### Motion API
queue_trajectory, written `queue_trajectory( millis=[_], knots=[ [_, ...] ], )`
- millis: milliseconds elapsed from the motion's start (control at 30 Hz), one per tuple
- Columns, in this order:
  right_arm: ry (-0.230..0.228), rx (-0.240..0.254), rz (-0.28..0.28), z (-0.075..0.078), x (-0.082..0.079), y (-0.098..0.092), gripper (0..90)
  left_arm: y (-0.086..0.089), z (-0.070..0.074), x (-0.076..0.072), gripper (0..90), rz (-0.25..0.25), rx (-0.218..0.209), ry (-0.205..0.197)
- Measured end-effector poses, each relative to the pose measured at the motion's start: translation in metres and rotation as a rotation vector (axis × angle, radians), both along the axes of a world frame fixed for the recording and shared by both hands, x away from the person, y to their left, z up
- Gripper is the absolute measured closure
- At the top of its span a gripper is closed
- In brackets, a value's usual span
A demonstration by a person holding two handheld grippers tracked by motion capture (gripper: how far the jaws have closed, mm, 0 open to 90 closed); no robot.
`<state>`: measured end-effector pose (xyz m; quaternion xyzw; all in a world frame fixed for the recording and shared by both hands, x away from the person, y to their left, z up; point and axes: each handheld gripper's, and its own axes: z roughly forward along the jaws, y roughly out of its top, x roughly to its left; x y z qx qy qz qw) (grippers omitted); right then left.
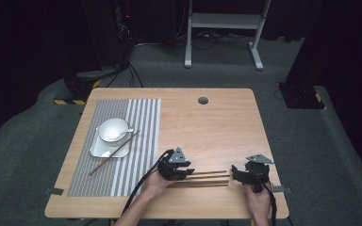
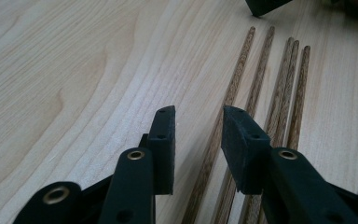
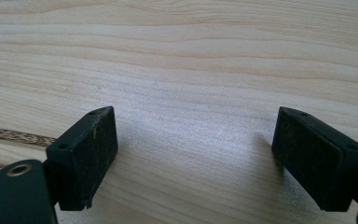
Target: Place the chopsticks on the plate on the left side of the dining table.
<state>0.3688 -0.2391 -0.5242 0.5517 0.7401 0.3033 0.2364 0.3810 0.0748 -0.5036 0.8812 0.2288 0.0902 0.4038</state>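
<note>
On the light wooden table (image 1: 207, 127), five brown chopsticks (image 1: 207, 178) lie side by side in the lower middle of the high view between the grippers, the left gripper (image 2: 196, 140) narrowly parted over one, pads not pressing, the right gripper (image 3: 193, 158) wide open and empty.

brown chopsticks (image 1: 207, 178), grey-white striped placemat (image 1: 141, 141)

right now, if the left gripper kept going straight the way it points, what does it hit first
Probably the chopsticks: the left gripper has its jaws apart, straddling the leftmost stick, tilted toward the table. Beyond them, the right gripper sits at the sticks' far ends, though depth is unclear.
</note>
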Motion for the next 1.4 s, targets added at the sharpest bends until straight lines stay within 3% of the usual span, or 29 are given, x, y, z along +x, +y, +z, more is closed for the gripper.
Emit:
queue_trajectory(
  millis=[500,1400],
  knots=[
    [0.000,0.000,0.000,0.000,0.000,0.000,13.8,-0.005,-0.009,0.003,69.0,-0.013,0.029,0.027],
    [0.001,0.001,-0.001,0.000,0.000,0.000,13.8,-0.007,-0.012,0.003,76.0,-0.052,0.057,0.025]
  ],
)
